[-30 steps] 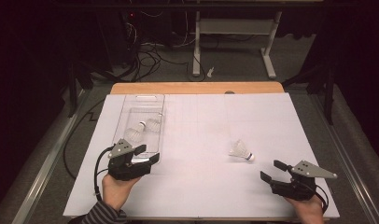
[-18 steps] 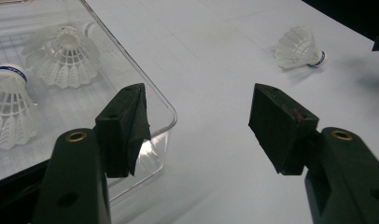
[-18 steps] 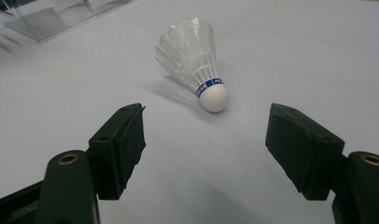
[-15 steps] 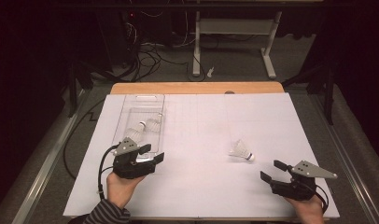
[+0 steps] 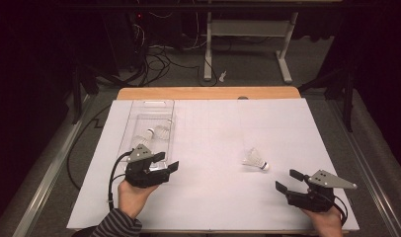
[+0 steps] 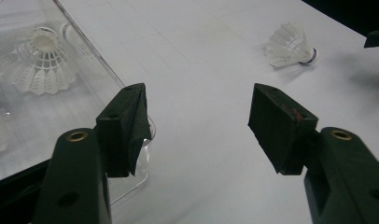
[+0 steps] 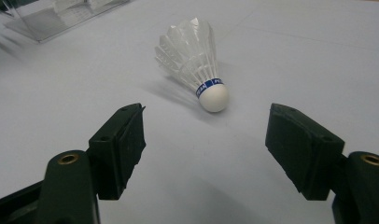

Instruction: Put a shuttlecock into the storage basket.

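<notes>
1. My right gripper (image 7: 204, 140) is released, jaws spread wide and holding nothing. Just ahead of it, in line with the gap between them, a white feathered shuttlecock (image 7: 193, 58) lies on its side on the white table sheet (image 5: 213, 197).
2. Its round white cork tip, ringed by a blue band, points back at my jaws; the feather skirt fans away.
3. My left gripper (image 6: 197, 126) is released too, beside the near corner of a clear plastic box (image 6: 85, 88) holding more white shuttlecocks (image 6: 43, 63).
</notes>
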`<action>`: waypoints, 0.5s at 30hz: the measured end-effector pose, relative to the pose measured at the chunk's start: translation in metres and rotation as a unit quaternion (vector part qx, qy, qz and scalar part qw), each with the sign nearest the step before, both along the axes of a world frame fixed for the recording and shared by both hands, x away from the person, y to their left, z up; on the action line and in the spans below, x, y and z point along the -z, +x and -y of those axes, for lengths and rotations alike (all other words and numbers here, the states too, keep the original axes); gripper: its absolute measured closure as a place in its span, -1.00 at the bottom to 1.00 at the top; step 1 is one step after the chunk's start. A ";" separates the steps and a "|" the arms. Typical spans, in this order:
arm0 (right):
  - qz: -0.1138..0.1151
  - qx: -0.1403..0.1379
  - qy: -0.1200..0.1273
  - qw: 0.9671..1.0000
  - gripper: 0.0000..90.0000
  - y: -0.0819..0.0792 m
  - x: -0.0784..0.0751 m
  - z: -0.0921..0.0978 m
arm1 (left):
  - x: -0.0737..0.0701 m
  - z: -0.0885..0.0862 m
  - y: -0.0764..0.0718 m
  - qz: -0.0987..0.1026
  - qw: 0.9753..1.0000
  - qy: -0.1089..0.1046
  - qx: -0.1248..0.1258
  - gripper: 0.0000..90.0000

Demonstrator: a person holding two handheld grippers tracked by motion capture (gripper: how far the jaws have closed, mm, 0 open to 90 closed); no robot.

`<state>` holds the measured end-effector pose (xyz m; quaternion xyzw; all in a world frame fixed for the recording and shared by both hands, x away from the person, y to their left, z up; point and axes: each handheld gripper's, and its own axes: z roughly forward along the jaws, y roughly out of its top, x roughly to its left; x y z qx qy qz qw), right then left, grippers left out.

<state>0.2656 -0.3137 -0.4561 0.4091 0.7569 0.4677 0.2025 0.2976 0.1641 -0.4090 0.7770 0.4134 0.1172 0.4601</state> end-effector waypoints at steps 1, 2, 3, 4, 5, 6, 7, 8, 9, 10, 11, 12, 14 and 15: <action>0.000 0.000 0.000 1.000 -0.36 0.000 0.000 0.000 | 0.000 0.001 0.000 0.000 1.000 0.000 0.001 -0.15; 0.000 0.000 0.000 1.000 -0.36 0.000 0.000 0.000 | 0.000 0.002 0.001 -0.001 1.000 0.001 0.001 -0.15; 0.000 0.000 0.000 1.000 -0.36 0.000 0.000 0.000 | 0.000 0.002 0.002 -0.001 1.000 0.002 0.003 -0.15; 0.000 0.000 0.000 1.000 -0.36 0.000 0.000 0.000 | 0.001 0.003 0.002 -0.001 1.000 0.001 0.003 -0.15; 0.000 0.000 0.000 1.000 -0.36 0.000 0.000 0.000 | 0.001 0.003 0.002 -0.002 1.000 0.000 0.004 -0.15; 0.000 0.000 0.000 1.000 -0.36 0.000 0.000 0.000 | 0.001 0.004 0.003 -0.002 1.000 0.001 0.005 -0.15; 0.000 0.000 0.000 1.000 -0.36 0.000 0.000 0.000 | 0.001 0.005 0.003 -0.003 1.000 0.001 0.005 -0.15; 0.000 0.000 0.000 1.000 -0.36 0.000 0.000 0.000 | 0.002 0.005 0.003 -0.003 1.000 0.002 0.006 -0.15; 0.000 0.000 0.000 1.000 -0.36 0.000 0.000 0.000 | 0.001 0.006 0.003 -0.003 1.000 0.002 0.006 -0.14; 0.000 0.000 -0.001 1.000 -0.36 0.000 0.000 0.000 | 0.001 0.006 0.003 -0.002 1.000 0.003 0.006 -0.14; 0.000 0.000 0.000 1.000 -0.36 0.000 0.000 0.000 | 0.001 0.006 0.003 -0.002 1.000 0.003 0.006 -0.14; 0.000 0.000 0.000 1.000 -0.36 0.000 0.000 0.000 | 0.001 0.006 0.003 -0.001 1.000 0.002 0.006 -0.14; 0.001 0.000 -0.001 1.000 -0.36 0.000 0.000 0.000 | 0.001 0.006 0.004 -0.003 1.000 0.003 0.006 -0.13; 0.001 0.000 0.000 1.000 -0.36 0.000 0.000 0.000 | 0.001 0.007 0.004 -0.004 1.000 0.003 0.006 -0.13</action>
